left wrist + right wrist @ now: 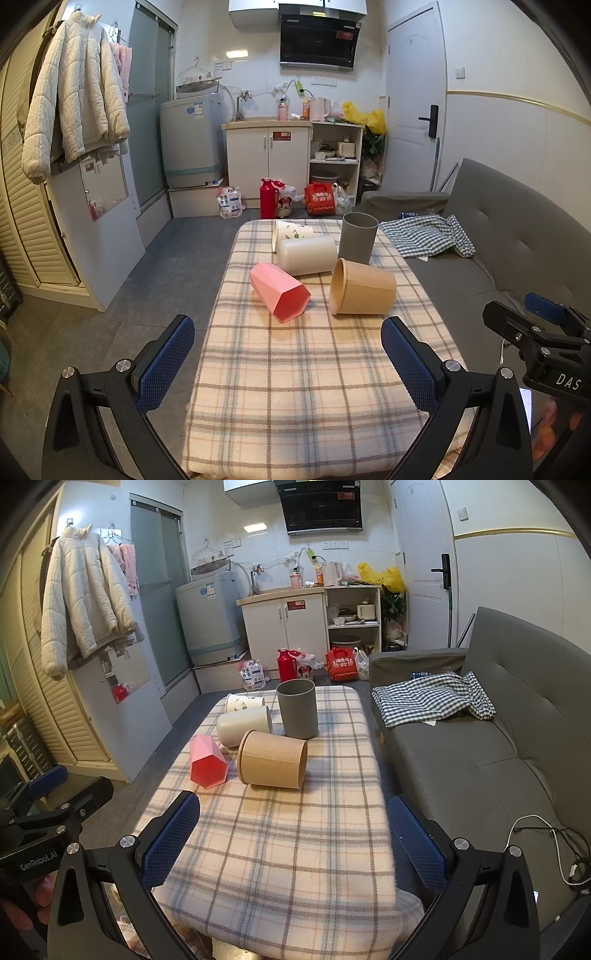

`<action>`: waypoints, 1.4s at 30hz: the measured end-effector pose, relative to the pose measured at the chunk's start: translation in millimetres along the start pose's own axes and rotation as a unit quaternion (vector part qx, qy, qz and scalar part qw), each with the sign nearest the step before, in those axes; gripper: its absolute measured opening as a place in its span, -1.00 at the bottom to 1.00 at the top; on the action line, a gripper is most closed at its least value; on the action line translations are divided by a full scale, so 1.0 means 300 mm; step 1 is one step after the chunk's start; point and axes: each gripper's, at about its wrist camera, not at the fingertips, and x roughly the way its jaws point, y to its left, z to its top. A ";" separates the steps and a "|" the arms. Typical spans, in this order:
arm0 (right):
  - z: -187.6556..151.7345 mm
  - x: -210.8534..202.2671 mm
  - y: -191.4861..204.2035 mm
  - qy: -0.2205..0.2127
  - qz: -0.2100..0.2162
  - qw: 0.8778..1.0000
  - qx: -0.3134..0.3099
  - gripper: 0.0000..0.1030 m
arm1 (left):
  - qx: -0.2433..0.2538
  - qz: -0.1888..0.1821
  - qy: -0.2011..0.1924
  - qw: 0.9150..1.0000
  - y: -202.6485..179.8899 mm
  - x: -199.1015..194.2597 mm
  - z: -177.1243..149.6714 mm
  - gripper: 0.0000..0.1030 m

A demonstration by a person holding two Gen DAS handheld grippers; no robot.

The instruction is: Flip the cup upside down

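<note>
Cups, five of them, sit clustered on the far half of the bench (295, 387) under its plaid cloth. Taking the upright grey cylindrical cup (357, 238) as the landmark: the tan paper cup (362, 288) lies on its side just in front of it, the plain white cup (306, 255) lies on its side just to its left, the printed white paper cup (291, 230) lies beyond that one, and the faceted pink plastic cup (279, 291) lies tipped over to the front-left, well apart from the grey one.

The right wrist view alone shows the white cable (535, 834) on the grey sofa (480, 768) and looks down into the grey cup's open mouth (297, 709). The left wrist view alone shows the tan cup's open mouth, turned leftward.

The left tool (288, 363) is held low over the near end of the bench, its blue-padded fingers (166, 365) wide apart, holding nothing. The right tool (295, 843) is held level beside it, fingers (417, 843) likewise spread and empty.
</note>
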 end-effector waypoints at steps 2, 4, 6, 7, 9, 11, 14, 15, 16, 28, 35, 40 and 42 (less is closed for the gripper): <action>0.001 0.002 0.000 0.000 0.001 1.000 0.000 1.00 | 0.001 0.000 0.001 1.000 0.000 0.002 -0.001 1.00; -0.001 0.002 0.002 0.001 0.000 1.000 0.000 1.00 | 0.002 0.000 0.002 1.000 0.000 0.007 -0.005 1.00; -0.001 0.002 0.003 0.001 0.000 1.000 0.000 1.00 | 0.001 -0.001 0.002 1.000 -0.001 0.007 -0.004 1.00; -0.001 0.002 0.003 0.001 0.000 1.000 0.000 1.00 | 0.001 0.000 0.002 1.000 -0.001 0.008 -0.005 1.00; -0.003 0.004 0.005 0.001 0.001 1.000 -0.001 1.00 | 0.002 0.000 0.001 1.000 -0.003 0.008 -0.005 1.00; -0.004 0.005 0.005 0.002 0.001 1.000 0.000 1.00 | 0.002 0.001 0.002 1.000 -0.003 0.008 -0.006 1.00; -0.007 0.004 0.010 0.002 0.002 1.000 -0.001 1.00 | 0.001 0.000 0.002 1.000 -0.003 0.008 -0.005 1.00; -0.007 0.005 0.010 0.002 0.002 1.000 -0.001 1.00 | 0.002 0.000 0.002 1.000 -0.003 0.008 -0.006 1.00; -0.007 0.004 0.010 0.001 0.001 1.000 -0.001 1.00 | 0.002 0.001 0.002 1.000 -0.003 0.009 -0.006 1.00; -0.019 0.007 0.021 0.002 0.002 1.000 -0.001 1.00 | 0.002 0.001 0.003 1.000 -0.005 0.011 -0.007 1.00; -0.019 0.006 0.019 0.003 0.003 1.000 -0.001 1.00 | 0.002 0.001 0.003 1.000 -0.004 0.012 -0.007 1.00; -0.022 0.007 0.019 0.004 0.003 1.000 -0.001 1.00 | 0.002 0.001 0.003 1.000 -0.005 0.010 -0.005 1.00; -0.026 0.008 0.020 0.004 0.004 1.000 -0.001 1.00 | 0.002 0.001 0.004 1.000 -0.004 0.009 -0.002 1.00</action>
